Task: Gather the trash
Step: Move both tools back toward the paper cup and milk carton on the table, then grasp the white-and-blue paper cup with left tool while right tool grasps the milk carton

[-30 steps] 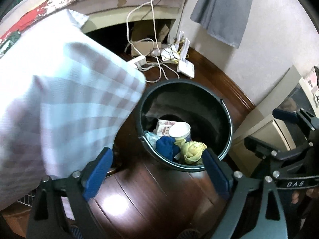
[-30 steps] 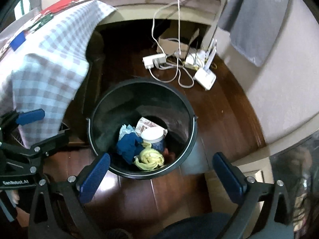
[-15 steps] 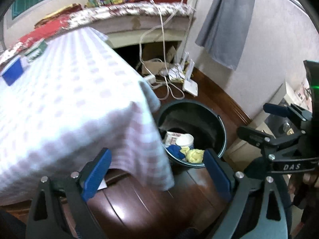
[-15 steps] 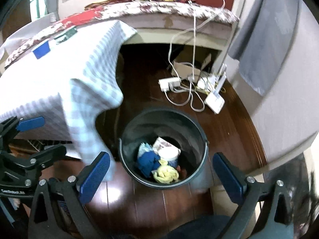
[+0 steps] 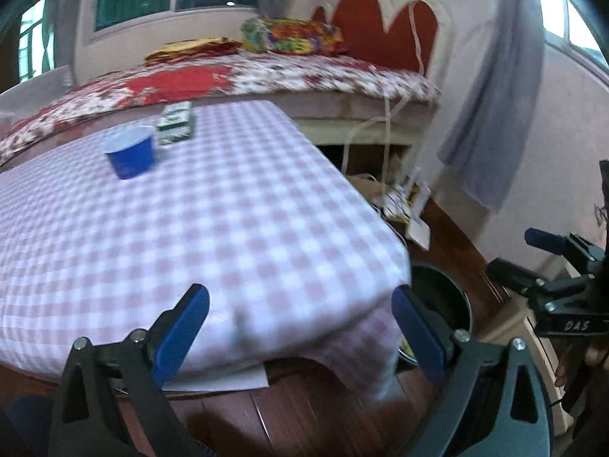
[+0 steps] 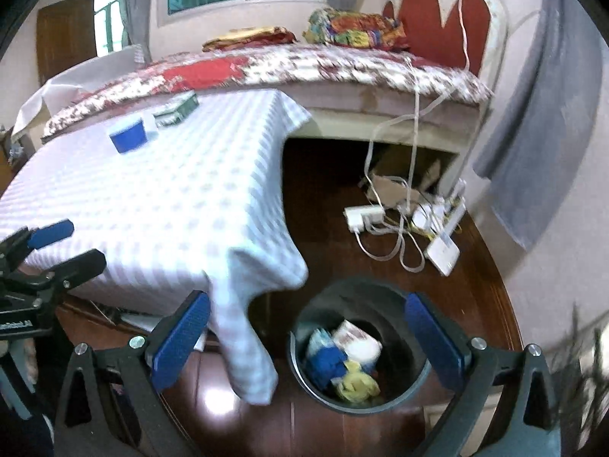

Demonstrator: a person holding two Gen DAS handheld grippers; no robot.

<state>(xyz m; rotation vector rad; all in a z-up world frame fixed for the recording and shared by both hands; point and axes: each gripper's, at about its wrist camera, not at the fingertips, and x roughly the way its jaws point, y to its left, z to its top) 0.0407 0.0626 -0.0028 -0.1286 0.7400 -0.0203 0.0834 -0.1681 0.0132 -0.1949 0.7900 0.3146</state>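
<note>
Beside the bed, a checkered table (image 5: pixel 236 205) holds a blue cup (image 5: pixel 131 150) and green box (image 6: pixel 177 108) yet uncollected, while the bin (image 6: pixel 304 327) already contains trash and both the left gripper (image 5: pixel 300 327) and right gripper (image 6: pixel 304 337) gape empty.

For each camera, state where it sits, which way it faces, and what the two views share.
Left wrist: sits on the left tongs, open, above the checked table, facing the bed; right tongs show at right.
Right wrist: sits on the right tongs, open, looking down at the bin; left tongs show at left.
Shared: blue cup, table, bin.
</note>
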